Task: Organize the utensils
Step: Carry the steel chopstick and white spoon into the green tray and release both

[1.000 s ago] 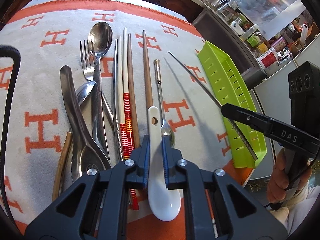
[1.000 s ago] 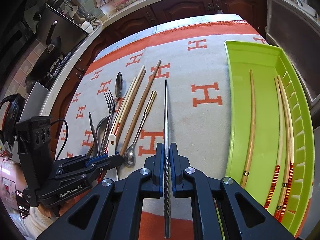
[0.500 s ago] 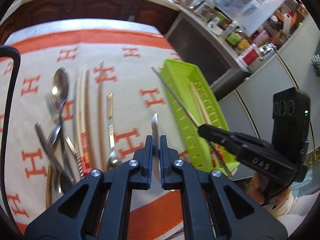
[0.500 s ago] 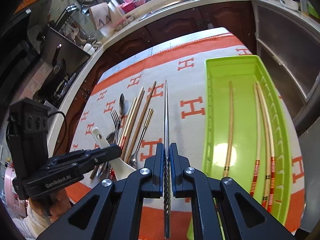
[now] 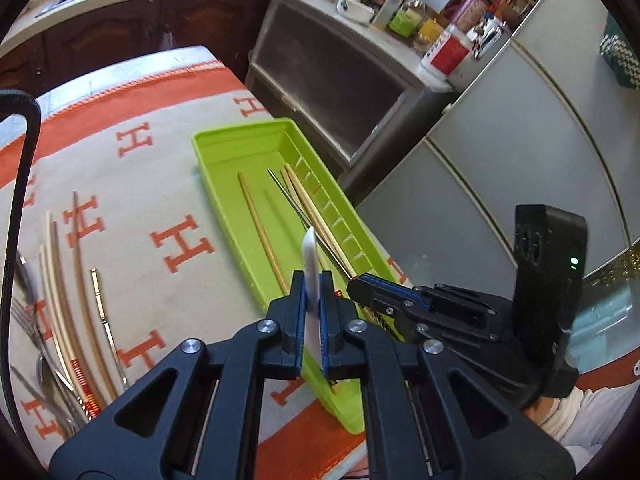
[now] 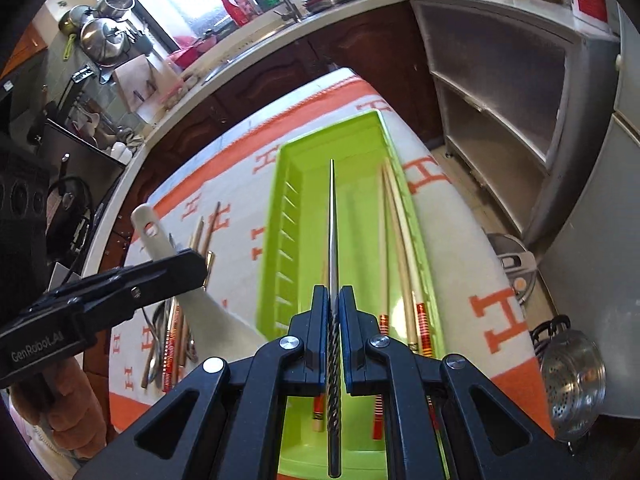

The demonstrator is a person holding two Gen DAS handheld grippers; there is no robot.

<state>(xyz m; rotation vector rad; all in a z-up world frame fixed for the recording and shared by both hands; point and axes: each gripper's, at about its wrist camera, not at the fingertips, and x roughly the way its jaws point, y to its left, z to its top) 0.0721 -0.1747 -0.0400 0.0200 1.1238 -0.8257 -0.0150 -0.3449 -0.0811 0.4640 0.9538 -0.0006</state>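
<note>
Three chopsticks lie in my green tray [image 6: 292,184]; my right hand-held gripper [image 6: 331,312] clamps a metal chopstick [image 6: 331,216], my left hand-held gripper [image 5: 311,296] a white spoon [image 5: 310,256]; perhaps ten utensils [image 5: 68,304] remain on the worktop.

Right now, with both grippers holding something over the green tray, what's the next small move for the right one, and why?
Probably lower the right gripper a little and lay the metal chopstick down in the green tray. It is clamped on that chopstick, which already hangs lengthwise over the tray floor beside the wooden chopsticks lying there. The left gripper, holding the white spoon, can follow.
</note>
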